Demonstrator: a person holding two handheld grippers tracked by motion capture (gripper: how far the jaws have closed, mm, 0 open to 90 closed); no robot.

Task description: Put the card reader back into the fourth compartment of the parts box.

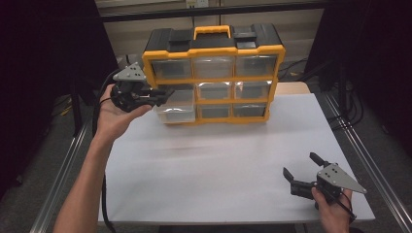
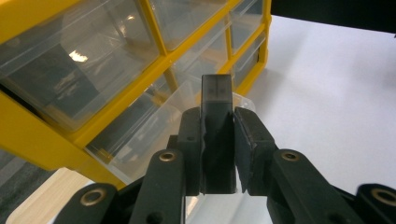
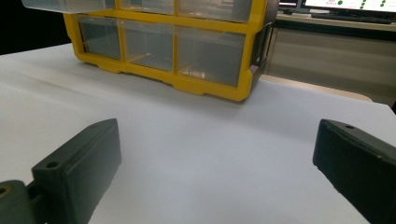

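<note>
Dark block [image 2: 216, 135], perhaps plastic, in left gripper [image 2: 218, 140]

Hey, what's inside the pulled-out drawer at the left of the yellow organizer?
The pulled-out drawer looks empty through its clear plastic wall. The left hand-held gripper, shut on a dark block, covers the drawer's left part, so anything there is hidden.

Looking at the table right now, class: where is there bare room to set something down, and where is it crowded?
The white tabletop is bare from the yellow drawer cabinet forward to the near edge, bordered on the right by the open right tool. It is crowded at the cabinet's lower left, where a clear drawer sticks out and the left tool holds a dark block.
</note>
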